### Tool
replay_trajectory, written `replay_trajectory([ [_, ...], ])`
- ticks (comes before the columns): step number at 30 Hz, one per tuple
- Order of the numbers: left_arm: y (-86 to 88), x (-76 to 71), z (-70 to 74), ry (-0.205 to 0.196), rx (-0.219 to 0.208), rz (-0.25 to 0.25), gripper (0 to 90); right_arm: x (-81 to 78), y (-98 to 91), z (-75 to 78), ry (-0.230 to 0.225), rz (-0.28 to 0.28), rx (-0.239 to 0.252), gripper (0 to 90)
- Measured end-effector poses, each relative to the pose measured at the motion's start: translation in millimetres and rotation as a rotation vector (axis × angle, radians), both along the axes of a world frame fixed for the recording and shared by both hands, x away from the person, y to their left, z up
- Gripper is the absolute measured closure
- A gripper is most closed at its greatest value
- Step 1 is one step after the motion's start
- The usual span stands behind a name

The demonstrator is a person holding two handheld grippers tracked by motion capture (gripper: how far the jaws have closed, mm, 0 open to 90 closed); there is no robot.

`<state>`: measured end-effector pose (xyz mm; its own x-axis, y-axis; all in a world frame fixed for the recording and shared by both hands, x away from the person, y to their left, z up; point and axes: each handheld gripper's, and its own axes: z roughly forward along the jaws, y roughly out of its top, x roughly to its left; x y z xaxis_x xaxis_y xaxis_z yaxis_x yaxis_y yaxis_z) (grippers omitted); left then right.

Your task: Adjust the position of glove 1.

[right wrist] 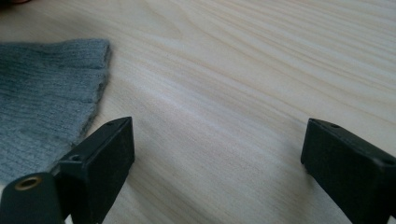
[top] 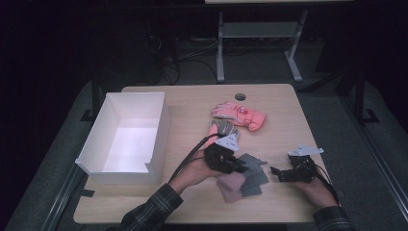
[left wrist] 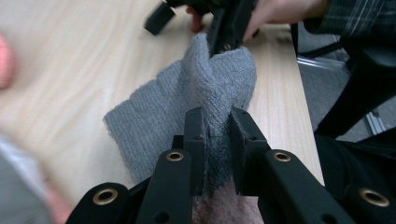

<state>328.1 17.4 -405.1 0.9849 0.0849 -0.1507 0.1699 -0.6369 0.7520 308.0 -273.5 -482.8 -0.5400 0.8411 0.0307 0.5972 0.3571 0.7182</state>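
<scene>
Grey glove point(top: 252, 169) lies near the table's point(top: 279, 202) front edge beside a pink one point(top: 231, 185), the left gripper point(top: 230, 162) on it, likely to carry it to the white box point(top: 122, 139). From the left gripper point(left wrist: 217, 135), jaws pinch a raised fold of grey glove point(left wrist: 187, 102). Right gripper point(right wrist: 217, 154) jaws stand wide apart over bare wood, waiting beside the glove's edge point(right wrist: 46, 93).
</scene>
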Motion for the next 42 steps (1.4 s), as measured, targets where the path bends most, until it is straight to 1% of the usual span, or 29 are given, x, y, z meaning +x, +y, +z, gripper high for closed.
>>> replay_trajectory([
  [4, -8.9, -3.4, -12.6, 0.005, 0.032, -0.031, 77.2, 0.1, -0.1, 0.0, -0.001, 0.001, -0.001, 9.0],
  [5, -11.5, -4.5, -18.2, 0.009, 0.048, -0.044, 76.4, 0.1, -0.1, 0.0, -0.001, 0.001, -0.002, 9.0],
  [6, -11.5, -4.5, -18.2, 0.009, 0.048, -0.044, 75.9, 0.1, -0.1, 0.0, -0.001, 0.001, -0.002, 9.0],
  [7, -13.1, -5.0, -23.3, 0.015, 0.068, -0.056, 74.8, 0.1, -0.2, 0.0, -0.001, 0.001, -0.001, 9.0],
  [8, -13.1, -5.0, -23.3, 0.015, 0.068, -0.056, 73.2, 0.1, -0.2, -0.1, -0.001, 0.002, -0.001, 9.0],
  [9, -13.8, -4.8, -28.1, 0.028, 0.077, -0.053, 71.0, 0.1, -0.2, 0.0, -0.001, 0.001, -0.001, 9.0],
  [10, -13.8, -4.8, -28.1, 0.028, 0.077, -0.053, 68.9, 0.1, -0.2, 0.0, -0.001, 0.001, -0.001, 9.0],
  [11, -13.6, -4.5, -29.6, 0.035, 0.083, -0.055, 68.9, 0.1, -0.2, -0.1, -0.001, 0.002, -0.001, 9.0],
  [13, -13.0, -4.2, -31.2, 0.052, 0.089, -0.042, 63.3, 0.1, -0.2, 0.0, -0.001, 0.002, -0.001, 9.0],
  [14, -12.1, -4.1, -31.1, 0.051, 0.095, -0.039, 58.4, 0.1, -0.2, 0.0, -0.001, 0.002, -0.001, 9.0],
  [15, -9.4, -4.4, -30.0, 0.055, 0.092, -0.021, 56.4, 0.0, -0.2, 0.0, -0.001, 0.002, -0.001, 9.0],
  [16, -9.4, -4.4, -30.0, 0.055, 0.092, -0.021, 56.1, 0.0, -0.2, 0.0, -0.001, 0.002, -0.001, 9.0],
  [17, -7.2, -5.2, -28.8, 0.055, 0.083, -0.008, 56.1, 0.1, -0.2, 0.0, -0.001, 0.002, -0.001, 9.0],
  [19, -2.0, -7.6, -25.8, 0.053, 0.073, 0.035, 56.0, 0.1, -0.2, 0.0, -0.001, 0.002, -0.001, 9.0],
  [20, 1.0, -9.0, -24.7, 0.062, 0.066, 0.056, 56.0, 0.1, -0.2, 0.0, -0.001, 0.002, -0.001, 9.0],
  [21, 4.0, -10.9, -23.2, 0.059, 0.066, 0.081, 55.7, 0.1, -0.2, 0.0, -0.001, 0.002, -0.002, 9.0],
  [23, 8.2, -16.2, -21.9, 0.051, 0.065, 0.105, 55.6, 0.1, -0.2, 0.0, -0.001, 0.002, -0.002, 9.0],
  [26, 8.5, -20.1, -23.3, 0.043, 0.062, 0.114, 55.7, 0.0, -0.2, -0.1, -0.001, 0.002, -0.002, 9.0],
  [27, 7.8, -22.3, -25.0, 0.038, 0.069, 0.118, 56.8, 0.0, -0.2, 0.0, -0.001, 0.002, -0.002, 9.0],
  [29, 6.0, -25.2, -29.9, 0.01, 0.099, 0.123, 58.5, 0.0, -0.2, 0.0, -0.001, 0.002, -0.002, 9.0],
  [30, 5.7, -25.9, -32.7, 0.009, 0.111, 0.121, 60.2, 0.0, -0.2, -0.1, -0.001, 0.002, -0.002, 9.0],
  [32, 5.2, -26.7, -37.6, 0.007, 0.11, 0.123, 66.7, 0.0, -0.2, 0.0, -0.001, 0.002, -0.002, 9.0],
  [33, 4.6, -25.5, -40.2, 0.009, 0.108, 0.11, 71.0, 0.0, -0.2, -0.1, -0.001, 0.002, -0.002, 9.0],
  [35, 4.1, -25.4, -41.1, 0.005, 0.111, 0.105, 81.3, 0.0, -0.2, -0.1, -0.001, 0.002, -0.002, 9.0],
  [36, 3.8, -25.0, -42.0, 0.003, 0.112, 0.1, 81.3, 0.0, -0.2, -0.1, -0.001, 0.002, -0.002, 9.0],
  [38, 2.8, -24.7, -42.6, -0.002, 0.112, 0.09, 86.0, 0.0, -0.1, -0.1, -0.001, 0.002, -0.002, 9.0],
  [40, 2.9, -23.8, -40.9, 0.001, 0.113, 0.079, 87.0, 0.0, -0.1, -0.1, -0.001, 0.002, -0.002, 9.0],
  [41, 3.8, -22.4, -39.5, 0.013, 0.108, 0.074, 87.3, 0.0, -0.1, -0.1, -0.001, 0.002, -0.002, 9.0],
  [42, 6.1, -20.5, -35.7, 0.038, 0.1, 0.06, 87.7, 0.0, -0.1, -0.1, -0.001, 0.002, -0.002, 9.0],
])
